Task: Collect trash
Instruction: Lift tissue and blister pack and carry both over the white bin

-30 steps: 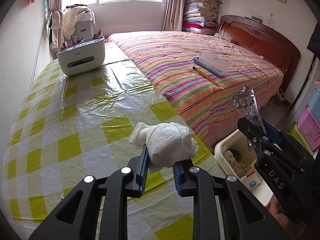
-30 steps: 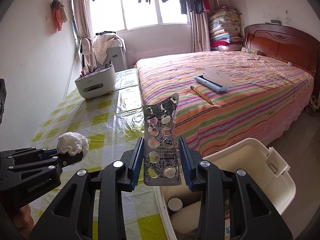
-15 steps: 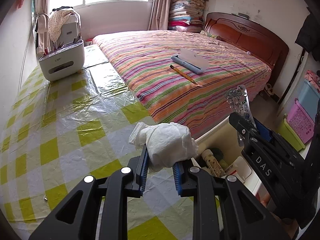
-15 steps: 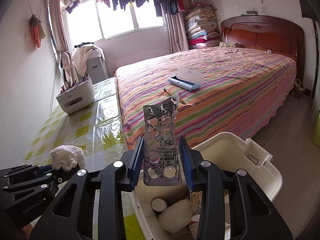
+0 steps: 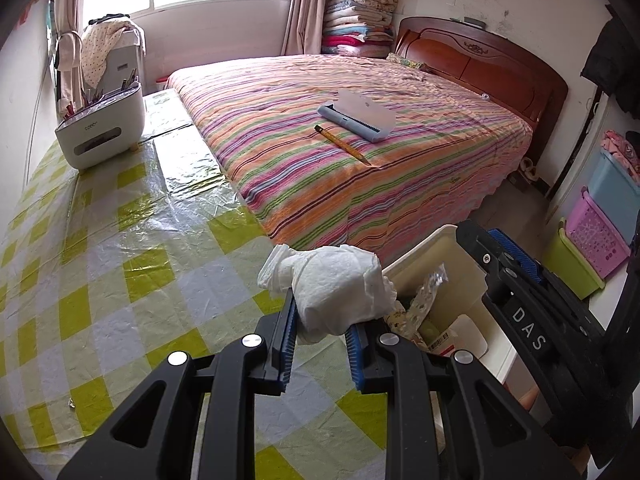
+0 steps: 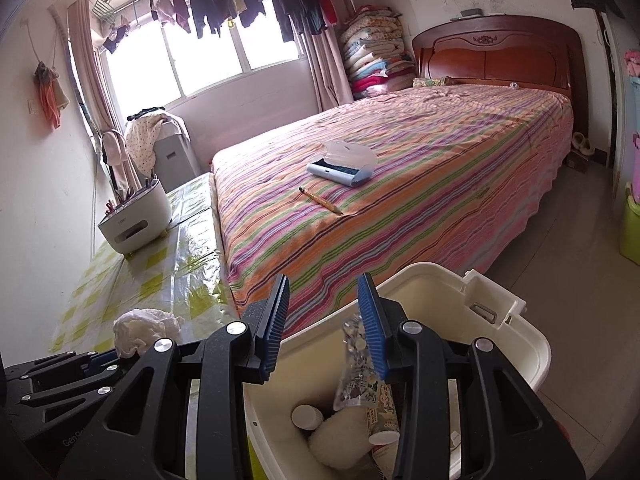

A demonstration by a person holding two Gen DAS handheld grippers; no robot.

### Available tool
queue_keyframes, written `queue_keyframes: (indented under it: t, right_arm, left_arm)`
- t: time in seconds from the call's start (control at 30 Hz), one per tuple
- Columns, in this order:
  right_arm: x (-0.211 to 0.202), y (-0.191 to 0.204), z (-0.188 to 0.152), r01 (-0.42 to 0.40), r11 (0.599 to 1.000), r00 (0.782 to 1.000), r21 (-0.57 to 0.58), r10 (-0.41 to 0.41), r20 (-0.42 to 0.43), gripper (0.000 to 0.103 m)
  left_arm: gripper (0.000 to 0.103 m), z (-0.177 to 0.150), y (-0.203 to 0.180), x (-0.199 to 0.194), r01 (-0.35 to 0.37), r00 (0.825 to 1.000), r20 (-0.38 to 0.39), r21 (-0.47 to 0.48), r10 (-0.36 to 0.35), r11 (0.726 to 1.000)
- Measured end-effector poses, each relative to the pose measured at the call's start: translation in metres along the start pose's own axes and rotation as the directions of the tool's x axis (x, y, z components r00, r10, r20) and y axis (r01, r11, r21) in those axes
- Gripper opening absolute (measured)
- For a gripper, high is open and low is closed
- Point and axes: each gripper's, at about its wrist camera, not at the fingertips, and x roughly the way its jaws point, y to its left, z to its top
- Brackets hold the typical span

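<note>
Since half a second ago, the right gripper [image 6: 324, 312] has let go of the blister pack [image 6: 356, 364], which now sits tilted inside the cream bin [image 6: 516, 344] among other rubbish, below the gripper's parted fingers. Clamped on the crumpled tissue [image 5: 340, 288], the left gripper [image 5: 320, 340] holds it above the near right edge of the checked tablecloth [image 5: 120, 272], just left of the bin. Far beyond, a pencil [image 5: 342, 146] lies on the striped bed [image 5: 400, 184].
</note>
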Motion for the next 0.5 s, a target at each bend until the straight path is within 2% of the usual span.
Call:
queue_keyframes:
  t: [0.4,0.5]
  right_arm:
    - [-0.007,-0.021,0.004,-0.014,0.996,0.999,0.092,0.01,0.042,0.036]
    - [-0.014,-0.026,0.006,-0.001,0.993,0.997,0.12,-0.008,0.08,0.038]
  left_arm:
    - [0.022,0.003,-0.017,0.009,0.019,1.0,-0.01,0.025,-0.019,1.0]
    - [0.022,0.003,-0.019,0.011,0.029,0.999,-0.019,0.025,-0.028,0.999]
